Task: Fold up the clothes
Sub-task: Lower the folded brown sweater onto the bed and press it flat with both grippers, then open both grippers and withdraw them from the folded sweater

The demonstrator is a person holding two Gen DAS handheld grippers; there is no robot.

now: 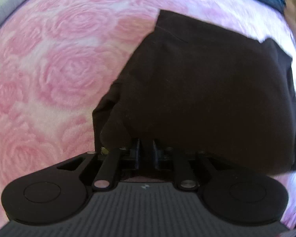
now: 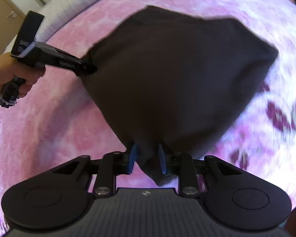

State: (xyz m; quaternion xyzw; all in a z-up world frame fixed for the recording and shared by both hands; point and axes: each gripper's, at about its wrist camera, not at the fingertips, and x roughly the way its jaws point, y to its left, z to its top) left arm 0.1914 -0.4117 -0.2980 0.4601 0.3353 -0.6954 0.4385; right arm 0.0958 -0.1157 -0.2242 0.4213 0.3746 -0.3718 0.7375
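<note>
While both grippers' fingers are clamping the dark garment [image 2: 177,75] over the pink bed [image 2: 49,122], they should be keeping its held edge taut.

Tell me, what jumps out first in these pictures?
A big dark cloth fills the middle, held up over a pink rose blanket. The right hand-held gripper pinches its near corner, and the left hand-held gripper, gripped by a hand, holds its left edge. Dark purple flowers dot the blanket at the right.
</note>
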